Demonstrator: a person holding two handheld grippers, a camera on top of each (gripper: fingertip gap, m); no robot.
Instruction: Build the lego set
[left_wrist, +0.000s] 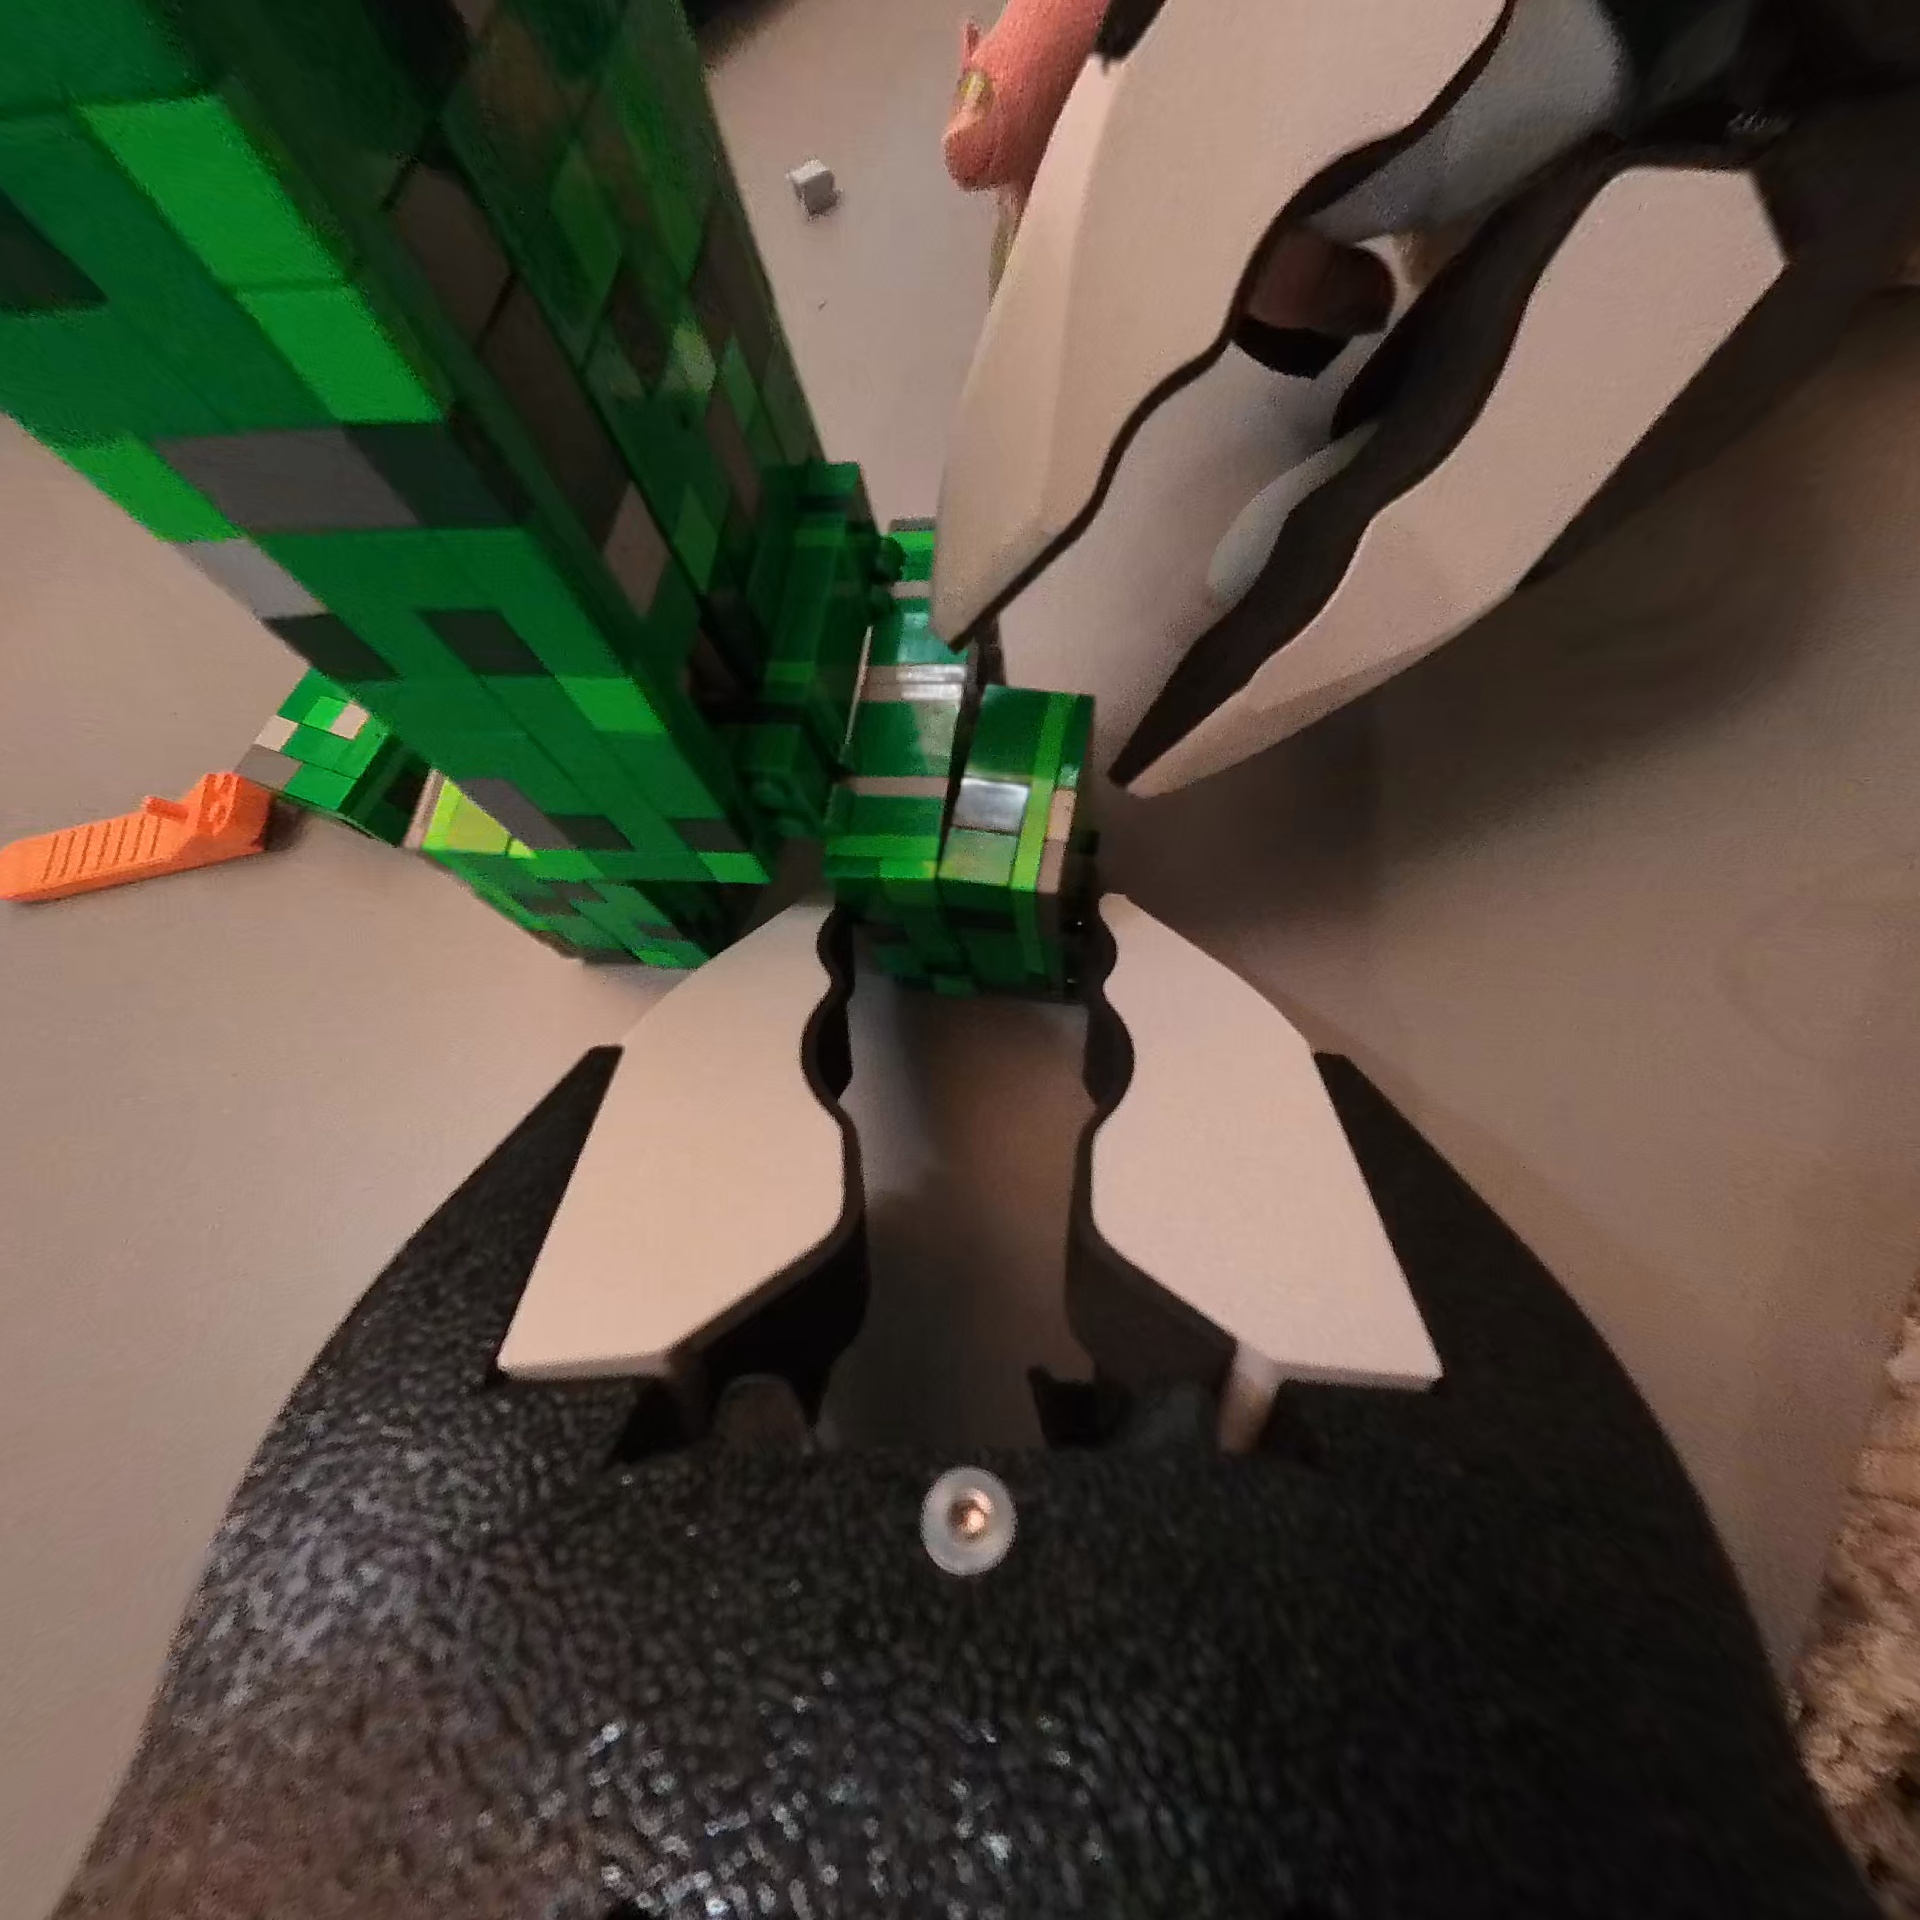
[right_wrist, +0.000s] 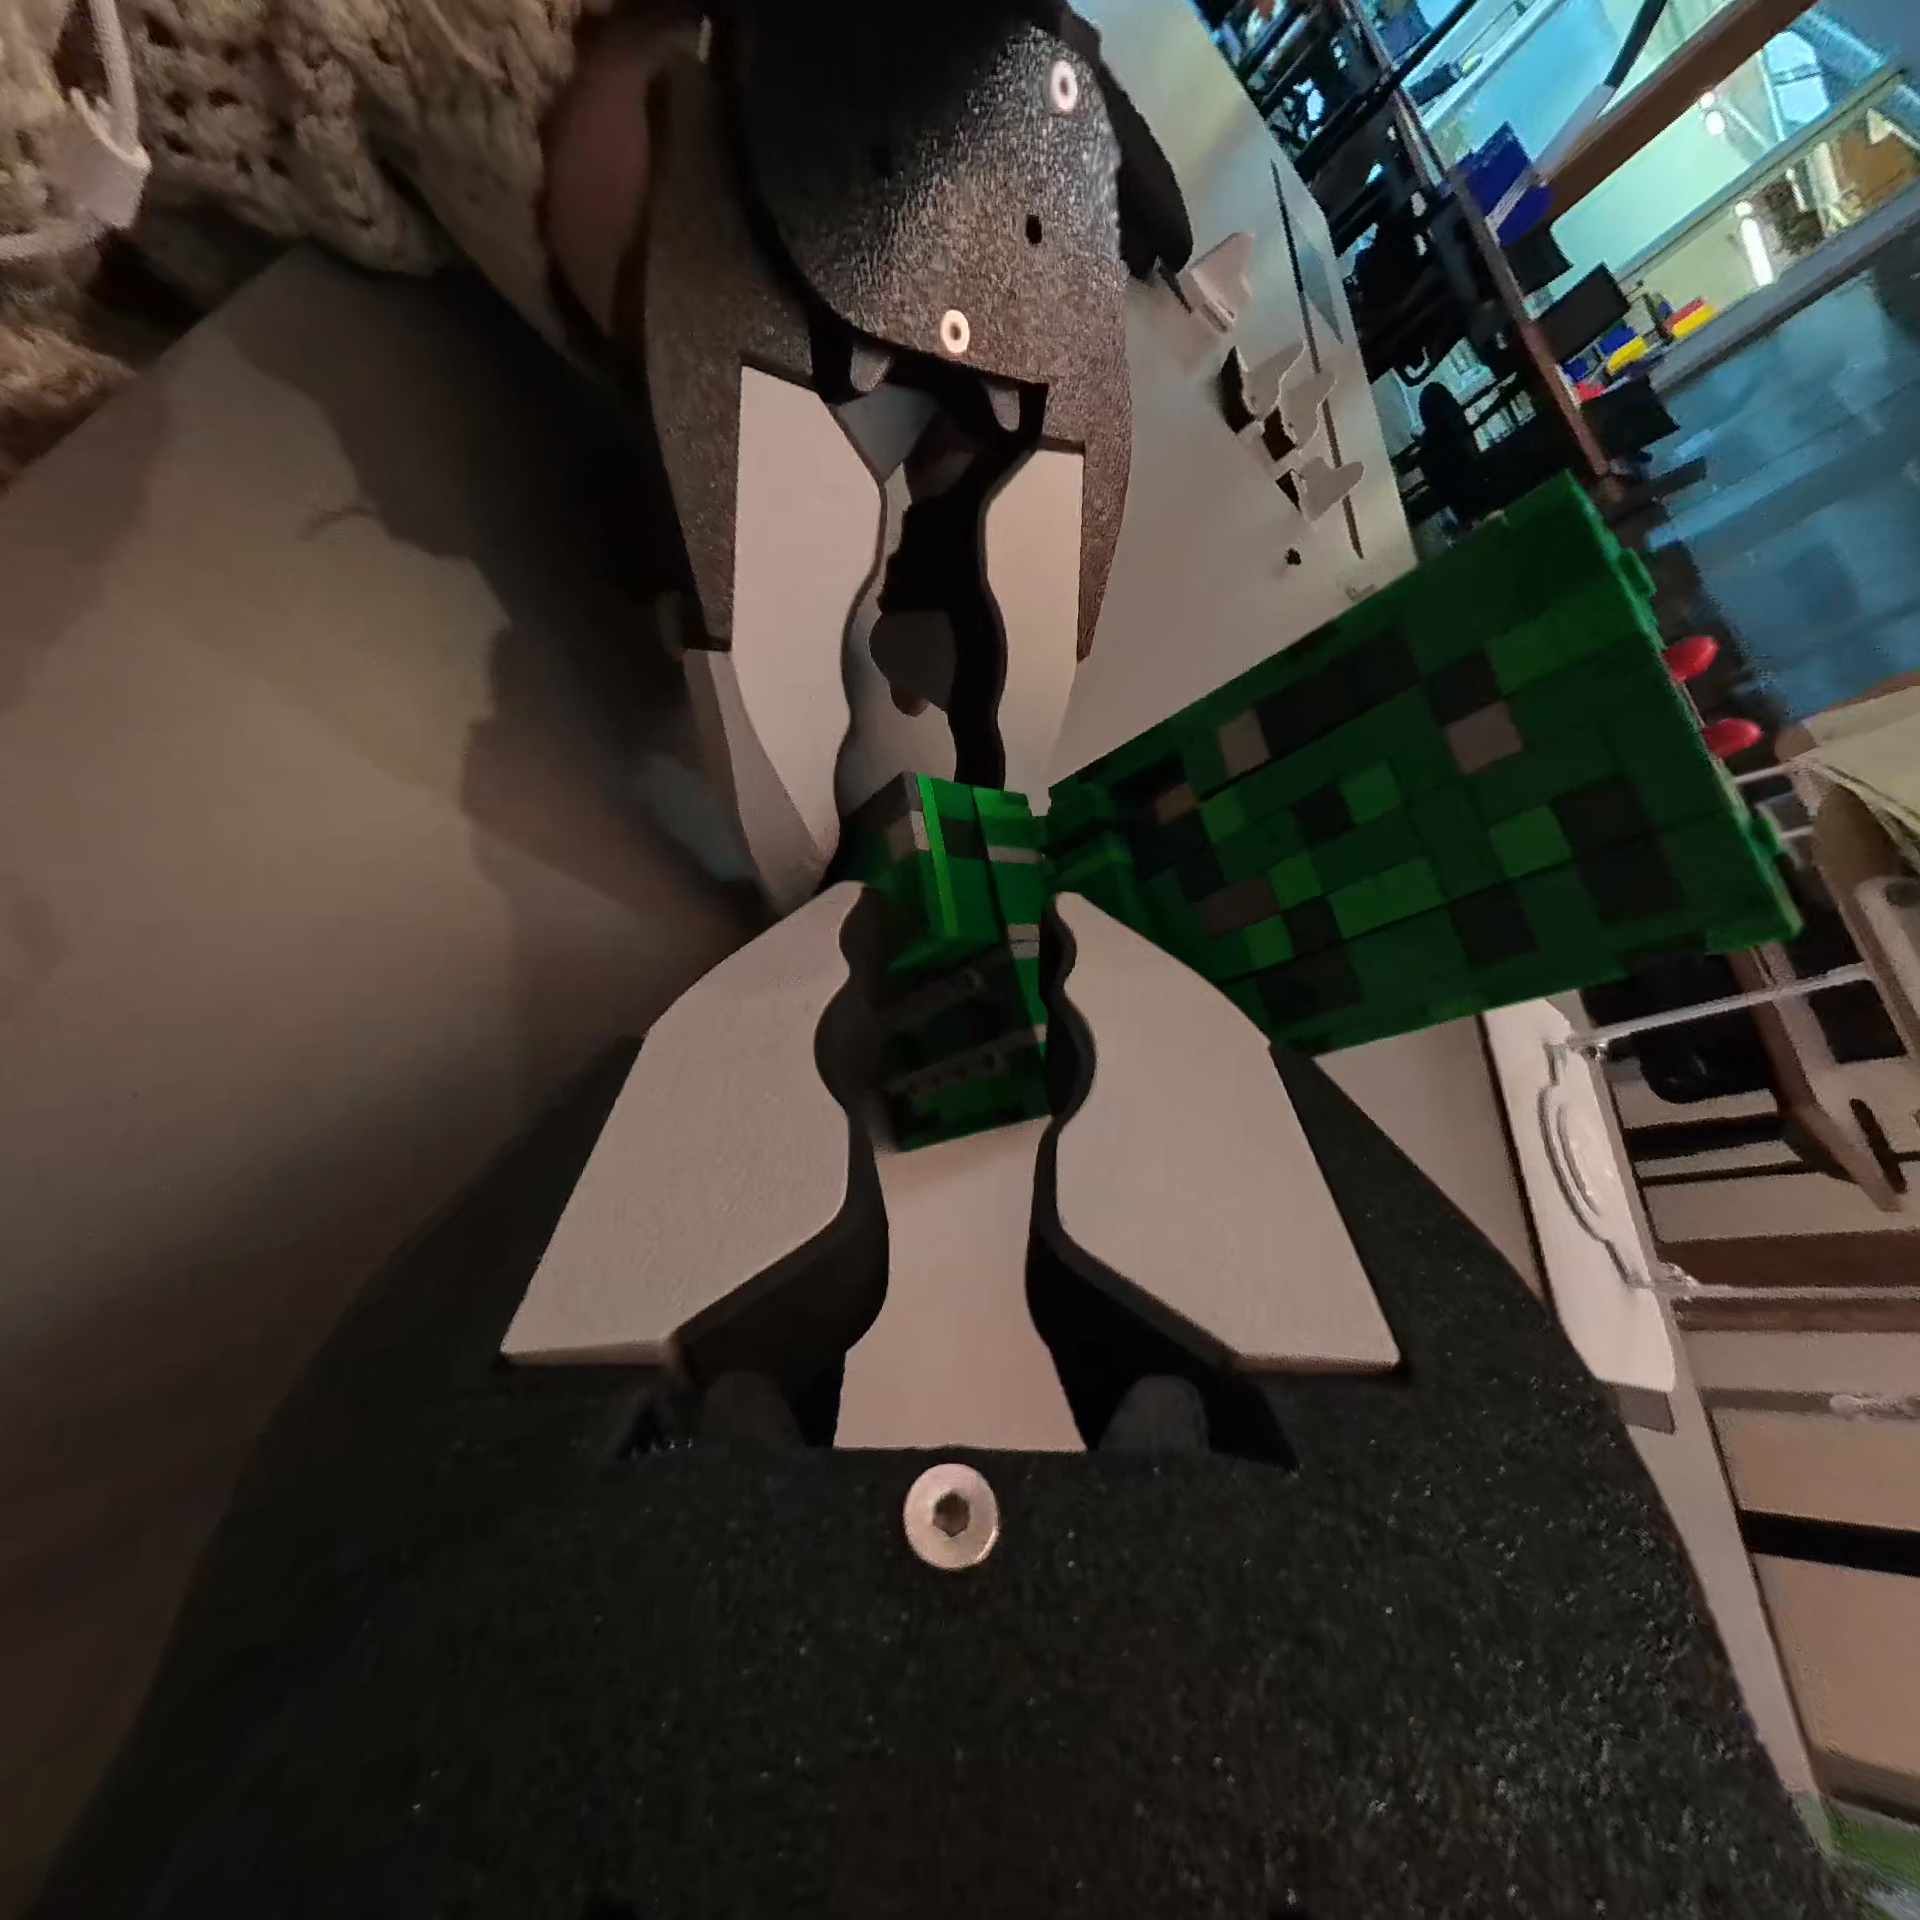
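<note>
Build's pretty far along from what I can see. The big green body is fully tiled in green, grey and dark squares and stands near the middle of the table, with two legs already on at its base.

Both claws are on the small leg block right against the bottom of the body. The left gripper has its fingers on either side of the block's lower end, looks pinched on it. The right gripper is closed around the same block from the other direction, block sitting between its fingers. In the left view one right fingertip touches the top of the block and the other hangs beside it.

My read: the block is being seated or adjusted on the body's base, not clearly locked in yet. I can't tell if the studs are fully engaged, since the joint is hidden.

Leftovers: an orange brick separator near the left edge, one tiny grey piece loose at the far side, and a pink thing beside it that I can't identify. So mostly finishing bits left, I'd guess.
</note>
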